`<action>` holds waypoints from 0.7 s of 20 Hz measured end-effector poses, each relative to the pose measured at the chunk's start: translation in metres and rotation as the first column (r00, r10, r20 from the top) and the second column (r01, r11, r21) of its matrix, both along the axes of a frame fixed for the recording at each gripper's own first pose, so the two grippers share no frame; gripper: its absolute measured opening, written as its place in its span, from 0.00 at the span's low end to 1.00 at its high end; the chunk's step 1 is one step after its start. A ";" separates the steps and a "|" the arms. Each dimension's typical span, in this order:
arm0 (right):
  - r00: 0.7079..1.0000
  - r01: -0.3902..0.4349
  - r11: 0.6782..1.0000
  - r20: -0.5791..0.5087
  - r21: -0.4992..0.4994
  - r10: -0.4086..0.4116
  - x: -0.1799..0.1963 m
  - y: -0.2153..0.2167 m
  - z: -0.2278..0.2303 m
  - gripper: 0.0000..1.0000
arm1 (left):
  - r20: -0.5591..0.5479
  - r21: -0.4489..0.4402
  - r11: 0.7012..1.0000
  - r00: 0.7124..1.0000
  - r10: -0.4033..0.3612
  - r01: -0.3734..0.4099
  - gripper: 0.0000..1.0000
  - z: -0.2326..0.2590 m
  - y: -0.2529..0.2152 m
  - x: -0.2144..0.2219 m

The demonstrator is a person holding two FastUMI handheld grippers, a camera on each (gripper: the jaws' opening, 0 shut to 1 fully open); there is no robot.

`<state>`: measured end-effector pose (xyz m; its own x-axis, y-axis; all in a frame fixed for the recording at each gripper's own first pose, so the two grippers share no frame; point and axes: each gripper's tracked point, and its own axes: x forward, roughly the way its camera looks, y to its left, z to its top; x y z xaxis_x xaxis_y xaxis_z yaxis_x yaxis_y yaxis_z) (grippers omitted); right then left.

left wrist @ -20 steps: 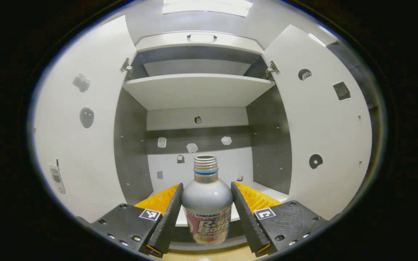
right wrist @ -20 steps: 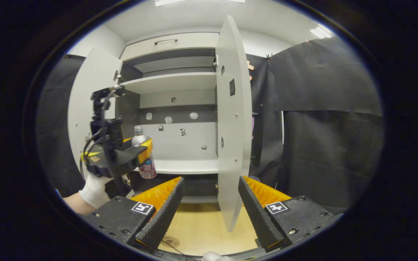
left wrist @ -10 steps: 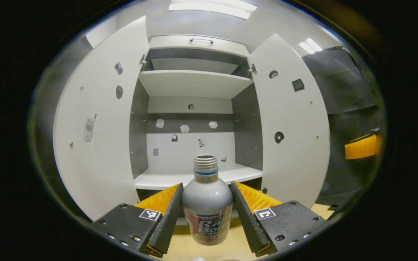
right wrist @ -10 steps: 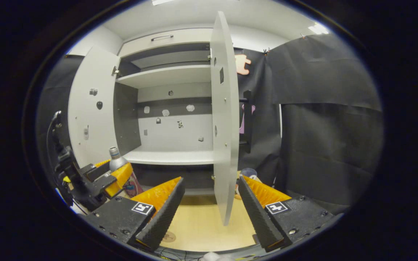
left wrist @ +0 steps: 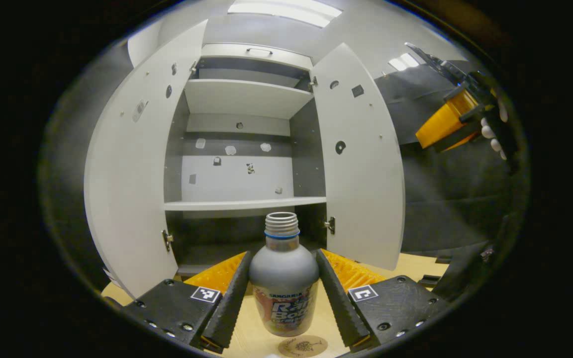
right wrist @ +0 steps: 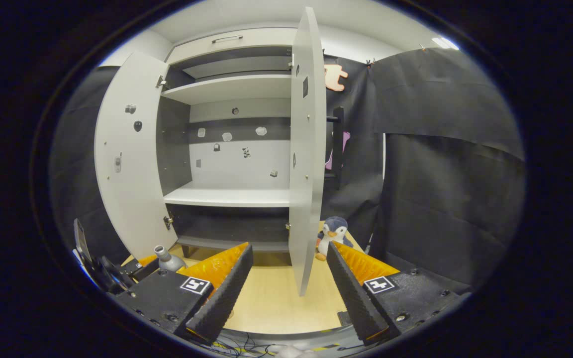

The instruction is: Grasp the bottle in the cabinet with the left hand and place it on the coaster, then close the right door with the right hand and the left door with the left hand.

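My left gripper is shut on a silver bottle with a pink label and an open threaded neck, held upright low over the wooden table. A round brown coaster lies just below and in front of the bottle. The white cabinet stands ahead with both doors open: left door, right door. In the right gripper view my right gripper is open and holds nothing, and the right door stands edge-on ahead of it. The bottle's neck shows at the lower left there.
A penguin plush toy stands on the table behind the right door. The wooden table lies in front of the cabinet. The right gripper and a gloved hand show at the upper right of the left gripper view. Cables lie at the table's near edge.
My left gripper has come down and back from the cabinet with the bottle, and the coaster has come into sight under it. The right gripper's view has shifted slightly; it stays open.
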<state>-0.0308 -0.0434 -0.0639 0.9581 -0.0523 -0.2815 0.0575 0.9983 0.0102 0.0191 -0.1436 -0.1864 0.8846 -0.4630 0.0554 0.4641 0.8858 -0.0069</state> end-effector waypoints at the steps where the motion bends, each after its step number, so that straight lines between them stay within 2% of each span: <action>1: 1.000 -0.001 1.000 -0.010 -0.002 0.001 0.000 0.000 -0.001 0.98 | 0.002 0.006 1.000 1.000 -0.010 0.010 0.82 -0.010 -0.003 -0.003; 2: 1.000 -0.004 1.000 -0.019 -0.003 0.004 0.000 0.001 -0.003 0.97 | -0.002 0.013 1.000 1.000 -0.019 0.019 0.78 -0.021 -0.006 -0.005; 8: 0.998 -0.034 0.999 -0.051 -0.022 0.033 -0.002 0.013 -0.004 0.98 | -0.077 0.027 0.999 0.996 -0.038 0.041 0.79 -0.083 -0.020 -0.007; 10: 0.997 -0.036 0.999 -0.065 -0.031 0.034 -0.001 0.013 -0.006 0.98 | -0.091 0.014 0.999 0.995 -0.048 0.049 0.82 -0.094 -0.023 -0.008; 12: 0.996 -0.041 0.998 -0.076 -0.037 0.038 -0.001 0.016 -0.007 0.98 | -0.094 0.004 0.999 0.994 -0.054 0.054 0.75 -0.102 -0.025 -0.008; 14: 0.996 -0.045 0.998 -0.083 -0.049 0.041 -0.001 0.018 -0.008 0.98 | -0.100 0.004 0.998 0.993 -0.057 0.058 0.78 -0.110 -0.026 -0.009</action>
<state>-0.0316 -0.0255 -0.0715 0.9336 -0.0281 -0.3572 0.0133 0.9990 -0.0437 0.0098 -0.1700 -0.2967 0.8576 -0.5132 -0.0350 0.5114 0.8579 -0.0497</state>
